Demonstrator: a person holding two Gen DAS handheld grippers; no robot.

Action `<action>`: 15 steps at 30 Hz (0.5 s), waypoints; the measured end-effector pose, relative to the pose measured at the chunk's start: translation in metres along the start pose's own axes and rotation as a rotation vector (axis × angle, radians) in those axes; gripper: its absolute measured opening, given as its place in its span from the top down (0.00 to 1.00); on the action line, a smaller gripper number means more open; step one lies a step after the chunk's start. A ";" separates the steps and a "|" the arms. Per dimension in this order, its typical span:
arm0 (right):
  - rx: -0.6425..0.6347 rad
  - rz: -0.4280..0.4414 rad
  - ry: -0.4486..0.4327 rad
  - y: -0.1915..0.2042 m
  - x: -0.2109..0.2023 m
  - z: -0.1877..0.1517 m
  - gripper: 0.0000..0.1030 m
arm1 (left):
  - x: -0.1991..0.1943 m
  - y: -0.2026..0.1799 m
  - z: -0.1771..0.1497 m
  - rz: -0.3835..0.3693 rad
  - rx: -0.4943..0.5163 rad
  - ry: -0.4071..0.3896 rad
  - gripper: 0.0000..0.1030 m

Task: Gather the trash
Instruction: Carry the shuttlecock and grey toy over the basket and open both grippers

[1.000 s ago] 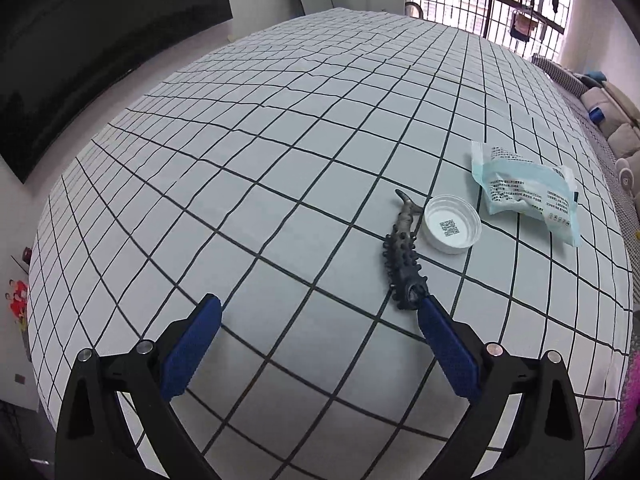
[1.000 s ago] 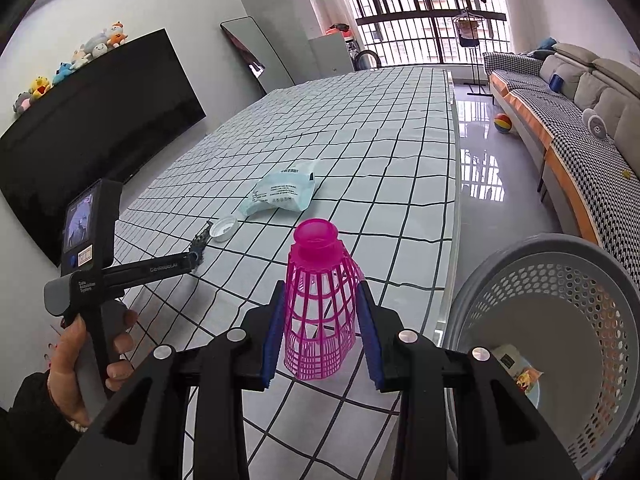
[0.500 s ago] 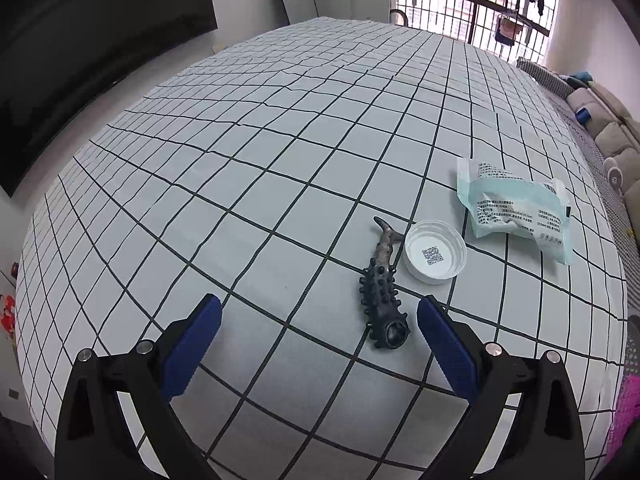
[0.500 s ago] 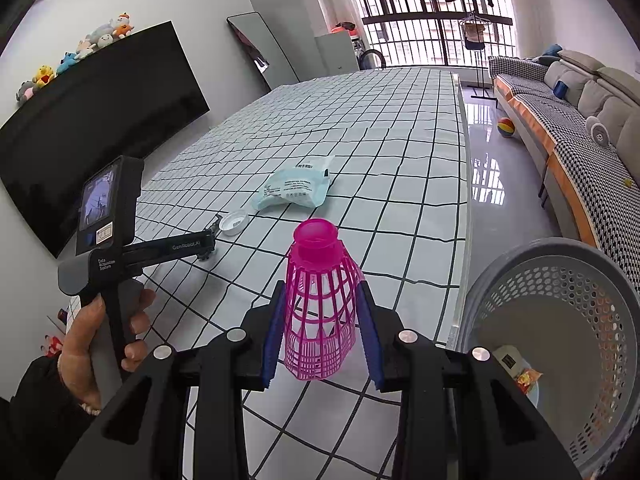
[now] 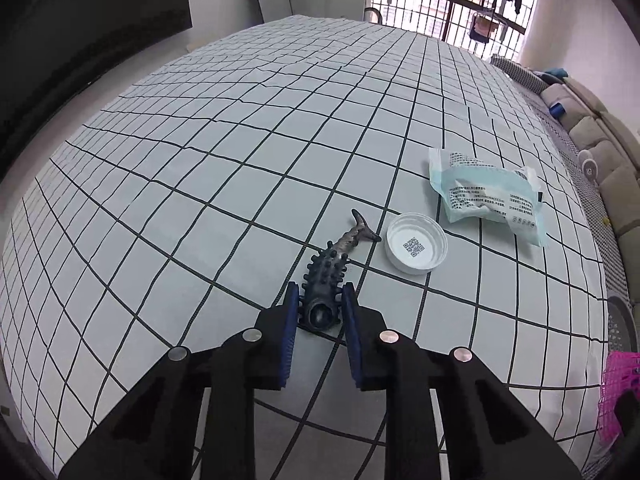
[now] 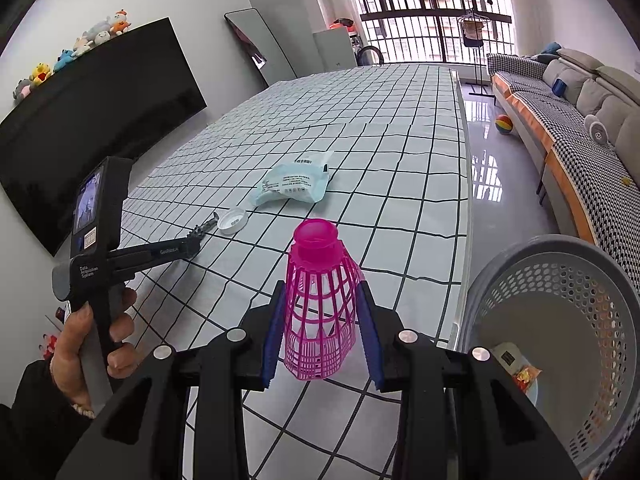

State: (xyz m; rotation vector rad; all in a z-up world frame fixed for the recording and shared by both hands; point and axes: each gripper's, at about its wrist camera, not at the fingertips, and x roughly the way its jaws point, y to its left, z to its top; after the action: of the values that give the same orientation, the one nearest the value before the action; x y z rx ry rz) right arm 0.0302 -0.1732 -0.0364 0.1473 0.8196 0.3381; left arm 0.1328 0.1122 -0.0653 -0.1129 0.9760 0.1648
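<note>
A dark spiky fish-shaped toy [image 5: 326, 270] lies on the checked tablecloth [image 5: 200, 184]. My left gripper [image 5: 320, 292] is closing, and its blue pads touch both sides of the toy's head. In the right wrist view a hand holds that left gripper [image 6: 192, 246] low over the toy [image 6: 202, 230]. My right gripper [image 6: 321, 288] is shut on a pink mesh cone [image 6: 318, 264], held upright above the table's near edge. A white lid [image 5: 416, 246] and a pale blue packet [image 5: 488, 196] lie just beyond the toy.
A grey perforated basket [image 6: 560, 256] stands off the table's right edge, with a wrapper [image 6: 516, 364] in its bottom. A sofa [image 6: 580, 120] runs along the right wall and a large dark screen [image 6: 100, 112] along the left.
My left gripper's jaws went from wide open to closed around the fish toy's head, which now sits between the pads. The right gripper and pink cone stayed put.
</note>
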 end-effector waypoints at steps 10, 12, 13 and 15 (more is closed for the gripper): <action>-0.012 -0.012 -0.007 0.007 -0.007 -0.003 0.67 | -0.035 0.008 -0.018 0.010 0.021 -0.067 0.79; -0.016 -0.018 -0.009 0.009 -0.010 -0.005 0.67 | -0.043 0.007 -0.022 0.002 0.030 -0.082 0.79; -0.017 -0.021 -0.011 0.009 -0.012 -0.006 0.67 | -0.047 0.007 -0.025 -0.002 0.033 -0.090 0.79; -0.018 -0.026 -0.012 0.011 -0.015 -0.007 0.67 | -0.055 0.006 -0.028 -0.014 0.037 -0.101 0.79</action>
State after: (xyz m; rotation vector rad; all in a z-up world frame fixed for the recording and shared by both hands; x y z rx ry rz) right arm 0.0128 -0.1686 -0.0283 0.1216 0.8059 0.3194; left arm 0.0784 0.1088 -0.0354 -0.0767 0.8770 0.1378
